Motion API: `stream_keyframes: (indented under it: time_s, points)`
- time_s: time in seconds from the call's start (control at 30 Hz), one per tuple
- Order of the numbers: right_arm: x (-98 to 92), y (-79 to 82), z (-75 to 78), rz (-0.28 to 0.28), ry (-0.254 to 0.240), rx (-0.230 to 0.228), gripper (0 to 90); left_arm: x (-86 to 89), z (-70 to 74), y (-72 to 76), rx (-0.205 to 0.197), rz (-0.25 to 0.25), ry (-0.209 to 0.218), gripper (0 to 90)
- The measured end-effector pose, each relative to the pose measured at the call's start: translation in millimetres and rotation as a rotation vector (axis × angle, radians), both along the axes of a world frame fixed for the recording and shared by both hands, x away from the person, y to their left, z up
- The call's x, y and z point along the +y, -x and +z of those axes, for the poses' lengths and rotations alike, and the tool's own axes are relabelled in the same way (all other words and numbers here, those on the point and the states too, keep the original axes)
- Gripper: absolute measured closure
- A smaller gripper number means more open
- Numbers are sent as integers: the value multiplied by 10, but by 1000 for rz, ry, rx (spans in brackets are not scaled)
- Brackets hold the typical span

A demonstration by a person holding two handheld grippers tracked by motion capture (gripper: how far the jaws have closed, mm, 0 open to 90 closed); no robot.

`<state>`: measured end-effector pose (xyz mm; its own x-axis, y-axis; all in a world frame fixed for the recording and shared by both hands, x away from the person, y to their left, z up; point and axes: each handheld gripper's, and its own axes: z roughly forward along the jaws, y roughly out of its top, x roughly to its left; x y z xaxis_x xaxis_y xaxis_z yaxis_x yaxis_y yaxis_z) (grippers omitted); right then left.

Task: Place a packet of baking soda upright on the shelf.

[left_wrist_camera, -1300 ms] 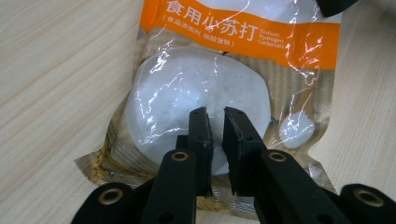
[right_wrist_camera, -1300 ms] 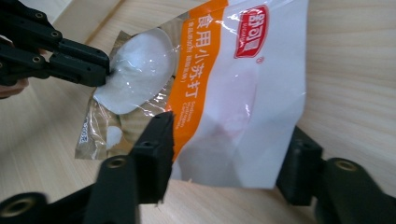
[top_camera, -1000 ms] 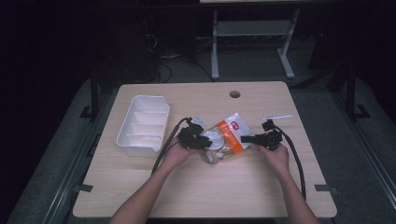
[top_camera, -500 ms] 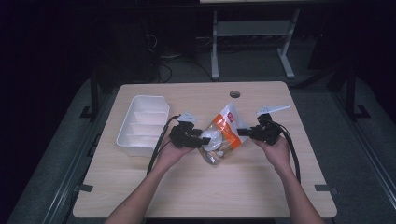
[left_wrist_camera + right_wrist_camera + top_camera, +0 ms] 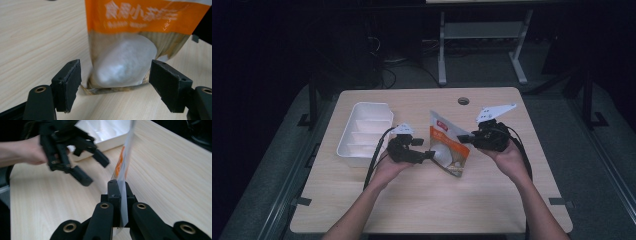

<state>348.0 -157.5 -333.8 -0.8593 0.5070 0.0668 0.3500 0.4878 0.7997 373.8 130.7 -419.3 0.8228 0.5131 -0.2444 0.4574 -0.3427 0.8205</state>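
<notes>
Lifted upright: one pouch [image 5: 449, 148], right tool [image 5: 119, 195] clamping, left tool [image 5: 113, 85] agape.

Tray [image 5: 362, 132] left of pouch [image 5: 449, 145]

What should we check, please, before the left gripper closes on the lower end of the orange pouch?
1. Right gripper clamped on the pouch edge: ok.
2. Left gripper open: ok.
3. Pouch's white bulge between the left jaws: ok, roughly centred in the left gripper view.
4. Left jaws touching the pouch: not yet; gaps on both sides.
5. Pouch's lower end on the table: cannot tell.
6. White tray clear of the pouch: ok.
</notes>
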Motion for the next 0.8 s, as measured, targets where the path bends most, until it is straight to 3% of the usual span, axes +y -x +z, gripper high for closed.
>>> stream_keyframes:
  time_s: [0.1, 0.13, 0.17, 0.23, 0.33, 0.43, 0.47, 0.6, 0.67, 0.8]
  points:
    - [77, 95, 100, 67, 21, -23, 897, 5, 11, 19, 1, -29, 26, 261]
    - [98, 132, 147, 98, 22, -34, 897, 9, 12, 34, -8, -41, 36, 330]
    - [98, 132, 147, 98, 22, -34, 897, 15, 14, 49, -16, -57, 44, 330]
    - [98, 138, 163, 114, 27, -31, 896, 26, 19, 83, -38, -86, 55, 504]
    - [103, 135, 128, 147, 32, -19, 895, 39, 29, 95, -39, -113, 67, 649]
    - [101, 144, 124, 138, 37, -24, 894, 49, 34, 94, -40, -111, 58, 723]
    - [84, 136, 102, 125, 48, -31, 888, 57, 35, 96, -39, -116, 60, 814]
    - [20, 103, 43, 94, 41, -22, 856, 59, 30, 113, -24, -124, 69, 849]
    - [-36, 84, -3, 71, 12, -17, 830, 48, 30, 118, -23, -122, 71, 854]
    - [-119, 63, -111, 27, -11, -15, 667, 40, 38, 113, -19, -114, 63, 858]
